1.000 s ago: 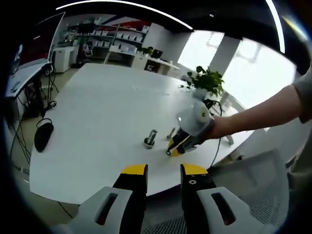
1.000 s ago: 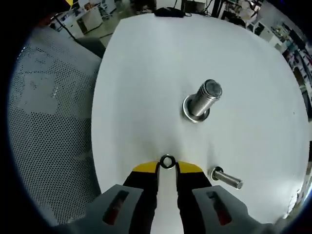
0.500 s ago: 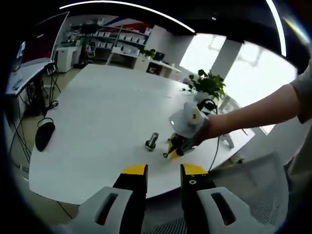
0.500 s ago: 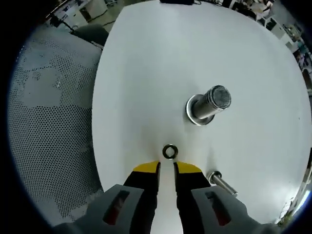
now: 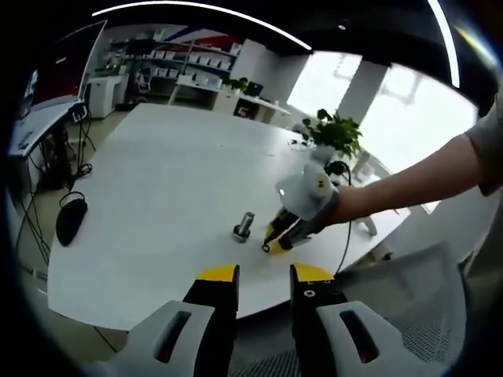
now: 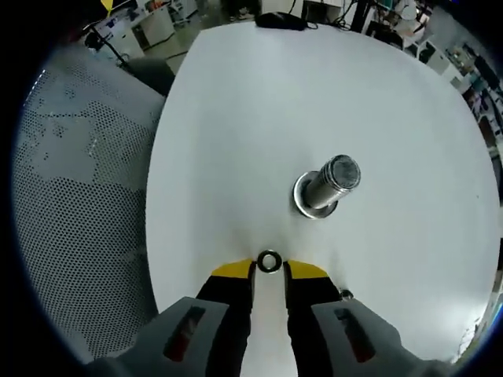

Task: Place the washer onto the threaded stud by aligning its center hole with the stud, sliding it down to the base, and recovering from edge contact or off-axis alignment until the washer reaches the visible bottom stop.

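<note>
Small metal ring washer (image 6: 269,261) between yellow-tipped jaws, near shiny cylindrical stud (image 6: 328,185).

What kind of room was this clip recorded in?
Most likely an open-plan office or lab. A large white table fills the middle, a mesh office chair stands beside it, shelves of boxes line the far wall, and a potted plant sits by bright windows.
</note>
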